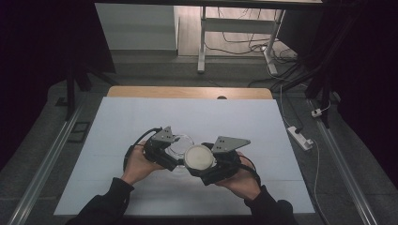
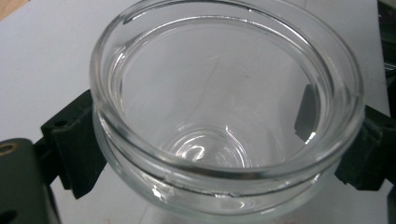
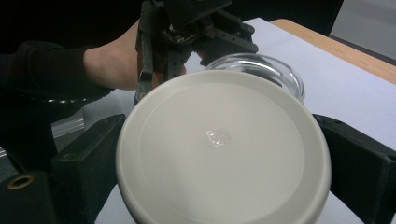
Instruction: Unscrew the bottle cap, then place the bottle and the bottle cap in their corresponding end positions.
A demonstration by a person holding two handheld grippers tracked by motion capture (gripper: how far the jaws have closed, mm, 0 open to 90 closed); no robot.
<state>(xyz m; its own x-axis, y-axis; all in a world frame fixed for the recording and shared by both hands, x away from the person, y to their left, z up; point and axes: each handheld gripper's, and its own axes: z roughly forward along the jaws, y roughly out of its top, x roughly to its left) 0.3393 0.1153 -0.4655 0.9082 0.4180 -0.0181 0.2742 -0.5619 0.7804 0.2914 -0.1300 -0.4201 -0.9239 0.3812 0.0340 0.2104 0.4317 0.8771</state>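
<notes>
- White sheeting covers the bench [image 1: 141,122].
- Left hand-held gripper [image 1: 174,149] clamps the clear round glass jar [image 2: 224,116], mouth uncovered.
- Right hand-held gripper [image 1: 202,165] grips the round cream plastic lid [image 3: 224,149] just beside it; capping likely needs centring the lid over the rim.

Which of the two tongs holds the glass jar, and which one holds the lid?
The left tongs clamp the clear, open glass jar at its neck. The right tongs grip the round cream lid by its edges.

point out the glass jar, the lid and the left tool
glass jar [image 2: 224,88], left gripper view, inner wall below the rim
lid [image 3: 219,144], right gripper view, middle of its flat top
left tool [image 1: 172,149], high view, between its jaws at the jar
</notes>
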